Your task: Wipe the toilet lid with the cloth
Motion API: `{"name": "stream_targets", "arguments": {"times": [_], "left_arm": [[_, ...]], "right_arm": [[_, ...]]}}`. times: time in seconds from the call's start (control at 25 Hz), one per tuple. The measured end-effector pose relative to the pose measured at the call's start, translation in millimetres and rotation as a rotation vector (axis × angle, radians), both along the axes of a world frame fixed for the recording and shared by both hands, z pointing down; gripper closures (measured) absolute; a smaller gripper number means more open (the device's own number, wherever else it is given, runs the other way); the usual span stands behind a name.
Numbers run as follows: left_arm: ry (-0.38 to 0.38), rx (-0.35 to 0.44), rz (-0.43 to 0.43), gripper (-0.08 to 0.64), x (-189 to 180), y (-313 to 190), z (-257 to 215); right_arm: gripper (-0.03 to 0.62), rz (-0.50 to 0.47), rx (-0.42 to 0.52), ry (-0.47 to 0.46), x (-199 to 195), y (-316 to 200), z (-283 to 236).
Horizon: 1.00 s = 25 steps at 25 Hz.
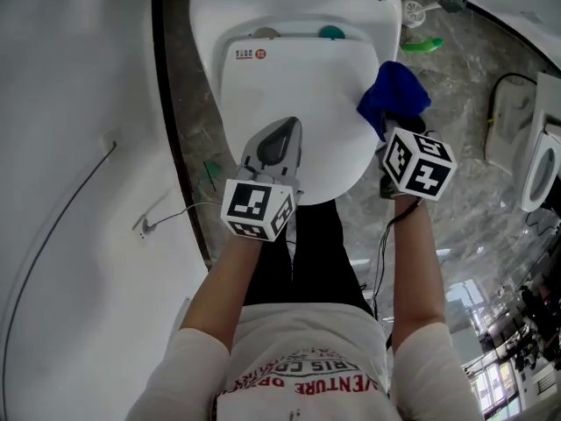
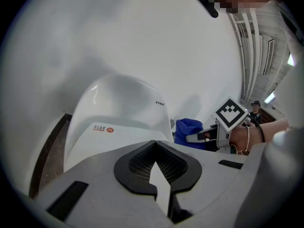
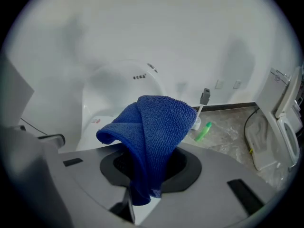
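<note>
- My right gripper (image 1: 399, 123) is clamped on the blue cloth (image 1: 393, 95). In the right gripper view, its jaws pinch the lower folds, and the rest of the cloth (image 3: 152, 137) stands up out of the gripper (image 3: 142, 198) in a rounded, doubled-over bunch.
- From the head view, the cloth sits straight ahead of that gripper's tip and overlaps the right edge of the closed toilet lid (image 1: 289, 86). I cannot tell whether the fabric is actually touching the lid.
- The left gripper view shows the cloth (image 2: 190, 129) from the side, just beside the right flank of the lid (image 2: 109, 137), with the right gripper (image 2: 204, 137) behind it.
- My left gripper (image 1: 285, 134) has its jaws together with nothing between them. It points along the front half of the lid, well apart from the cloth.
- In its own view, the left gripper (image 2: 159, 175) looks over the lid toward the white wall.
- A green bottle (image 1: 422, 45) lies on the marbled floor (image 1: 456, 95) to the right of the toilet. It also shows in the right gripper view (image 3: 202, 132), past the cloth.
</note>
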<state>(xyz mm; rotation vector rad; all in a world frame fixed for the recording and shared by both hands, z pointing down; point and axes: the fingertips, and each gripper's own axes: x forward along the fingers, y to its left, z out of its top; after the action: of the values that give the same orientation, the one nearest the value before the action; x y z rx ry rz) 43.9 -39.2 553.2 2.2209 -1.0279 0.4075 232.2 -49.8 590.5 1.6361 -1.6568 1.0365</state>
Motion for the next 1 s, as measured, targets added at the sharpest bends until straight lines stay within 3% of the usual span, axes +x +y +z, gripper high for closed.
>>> {"name": "stream_targets", "arguments": {"times": [0.24,0.44,0.6,0.8,1.0], "left_arm": [[-0.046,0.018,-0.019,0.554,-75.2,21.3,-18.8],[-0.13,0.02,-0.15,0.554,-156.1,25.9,-10.9],[-0.146,-0.007,-0.222,0.554,-201.8,41.6,4.0],[-0.144,-0.038,-0.27,0.554,-236.6,58.5,23.7],[-0.164,-0.058,-0.284,0.554,-253.7,70.4,39.0]], "right_arm": [[0.505,-0.079,0.031,-0.113,-118.3,5.0,-17.9],[0.505,-0.224,0.014,-0.185,-228.6,11.6,-8.9],[0.505,-0.326,-0.027,-0.227,-298.8,28.2,10.5],[0.505,-0.404,-0.062,-0.247,-354.1,36.7,38.3],[0.505,-0.41,-0.092,-0.193,-362.2,35.6,62.5]]}}
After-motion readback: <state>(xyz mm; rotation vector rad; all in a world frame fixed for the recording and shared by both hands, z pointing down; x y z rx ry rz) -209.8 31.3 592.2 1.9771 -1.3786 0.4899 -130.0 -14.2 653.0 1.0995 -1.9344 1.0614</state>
